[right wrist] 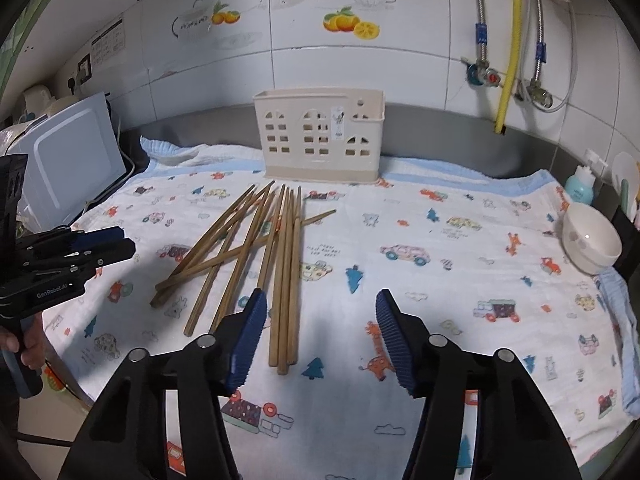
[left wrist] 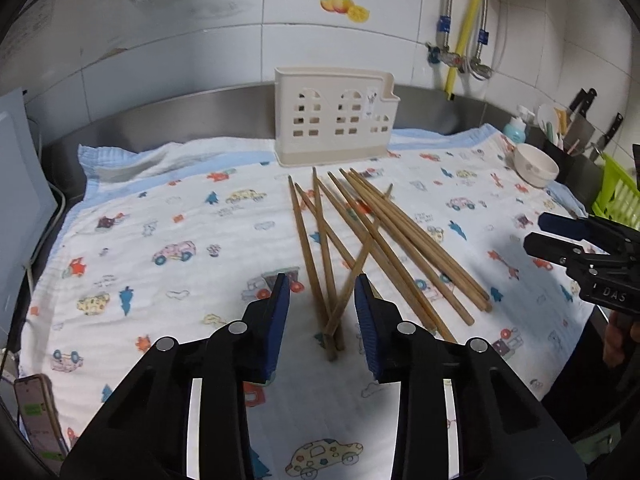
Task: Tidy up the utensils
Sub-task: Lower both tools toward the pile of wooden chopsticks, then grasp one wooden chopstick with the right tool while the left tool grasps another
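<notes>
Several wooden chopsticks (left wrist: 360,240) lie loose and crossed on a printed cloth (left wrist: 180,220), in front of a cream utensil holder (left wrist: 334,114) with window cut-outs standing at the back. My left gripper (left wrist: 322,280) is open, its fingertips either side of the near ends of a few chopsticks, above them. My right gripper (right wrist: 322,296) is open and empty, just right of the near ends of the chopsticks (right wrist: 280,260). The holder (right wrist: 320,136) also shows in the right wrist view. Each gripper shows in the other's view: the right (left wrist: 580,248), the left (right wrist: 80,248).
A white bowl (left wrist: 536,166) sits at the cloth's right edge, with a bottle, knives and a green basket (left wrist: 618,196) behind. A white appliance (right wrist: 72,164) stands at the left. Pipes and taps run down the tiled wall.
</notes>
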{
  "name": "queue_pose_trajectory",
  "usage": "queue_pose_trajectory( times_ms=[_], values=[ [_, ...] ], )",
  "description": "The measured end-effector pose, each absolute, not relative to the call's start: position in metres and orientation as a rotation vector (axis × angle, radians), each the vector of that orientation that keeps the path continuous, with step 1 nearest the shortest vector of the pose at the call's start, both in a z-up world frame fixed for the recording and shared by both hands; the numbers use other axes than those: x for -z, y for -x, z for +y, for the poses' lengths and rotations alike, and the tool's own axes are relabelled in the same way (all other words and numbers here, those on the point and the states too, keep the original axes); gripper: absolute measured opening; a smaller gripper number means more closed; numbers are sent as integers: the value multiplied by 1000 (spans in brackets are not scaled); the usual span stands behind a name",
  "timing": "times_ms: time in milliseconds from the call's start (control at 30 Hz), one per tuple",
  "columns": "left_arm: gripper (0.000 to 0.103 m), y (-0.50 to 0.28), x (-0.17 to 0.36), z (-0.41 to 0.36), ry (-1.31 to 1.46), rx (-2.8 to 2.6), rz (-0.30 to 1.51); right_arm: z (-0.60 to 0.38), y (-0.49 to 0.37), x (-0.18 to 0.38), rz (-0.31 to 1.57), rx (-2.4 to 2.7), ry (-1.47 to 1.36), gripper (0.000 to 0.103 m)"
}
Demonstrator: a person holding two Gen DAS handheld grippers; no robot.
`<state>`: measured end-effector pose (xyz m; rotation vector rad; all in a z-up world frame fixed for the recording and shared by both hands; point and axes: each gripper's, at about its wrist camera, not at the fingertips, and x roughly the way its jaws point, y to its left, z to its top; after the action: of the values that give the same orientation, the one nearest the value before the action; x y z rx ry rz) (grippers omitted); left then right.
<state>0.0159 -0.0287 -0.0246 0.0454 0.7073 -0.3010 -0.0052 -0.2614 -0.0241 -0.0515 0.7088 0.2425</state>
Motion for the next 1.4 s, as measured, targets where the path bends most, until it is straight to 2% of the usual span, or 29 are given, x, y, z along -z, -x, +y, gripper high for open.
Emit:
queue_pose_trajectory(
  times_ms=[233, 300, 733, 833, 967, 1400],
  values=[
    [28, -24, 42, -35, -63, 346, 744, -236, 7, 40, 732, -318, 43, 37],
    [24, -25, 45, -35, -66, 358, 753, -226, 7, 46, 751, -350, 34, 31],
    [24, -31, 55, -28, -54, 412, 761, -188, 3, 82, 856, -387, 52, 24],
    [24, -31, 56, -29, -59, 430, 765, -185, 5, 87, 864, -374, 66, 19],
    [24, -32, 58, -35, -79, 451, 770, -189, 3, 88, 868, -362, 60, 8],
    [24, -51, 68, -52, -130, 487, 795, -191, 0, 88, 862, -367, 58, 8]
  ],
)
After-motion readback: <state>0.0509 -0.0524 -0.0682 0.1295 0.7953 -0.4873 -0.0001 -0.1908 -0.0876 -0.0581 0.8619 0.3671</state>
